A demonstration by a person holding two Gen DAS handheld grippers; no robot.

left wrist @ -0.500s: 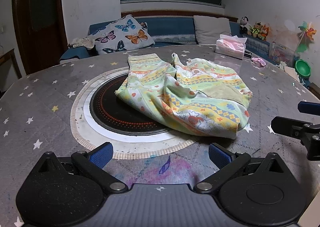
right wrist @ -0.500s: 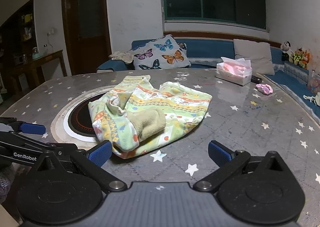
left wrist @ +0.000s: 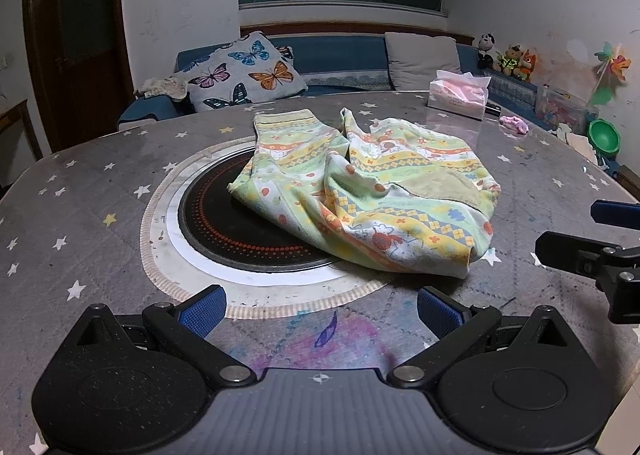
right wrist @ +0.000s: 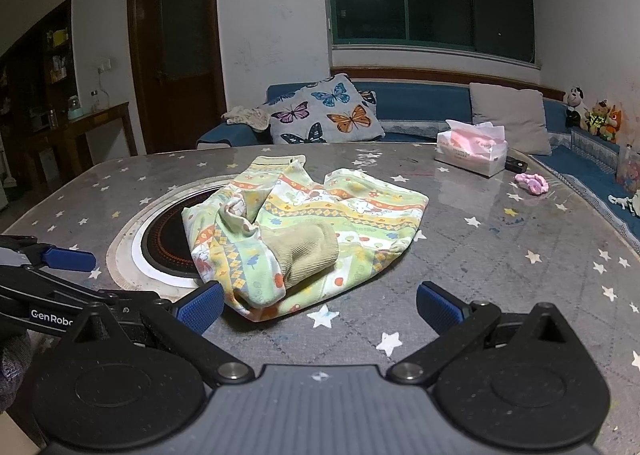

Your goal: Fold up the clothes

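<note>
A crumpled child's garment (left wrist: 372, 191), pale green with yellow and orange patterned bands and an olive ribbed cuff (right wrist: 306, 251), lies on the round grey star-print table (left wrist: 80, 191), partly over the black hob disc (left wrist: 240, 231). It also shows in the right wrist view (right wrist: 304, 231). My left gripper (left wrist: 320, 311) is open and empty, just short of the garment's near edge. My right gripper (right wrist: 320, 305) is open and empty, its left fingertip (right wrist: 200, 305) close to the garment's near corner. Each gripper appears at the edge of the other's view.
A pink tissue box (right wrist: 472, 151) and a pink scrunchie (right wrist: 532, 183) sit at the table's far right. A blue sofa with a butterfly cushion (right wrist: 324, 115) stands behind the table. Toys and a green bowl (left wrist: 604, 137) are at the right.
</note>
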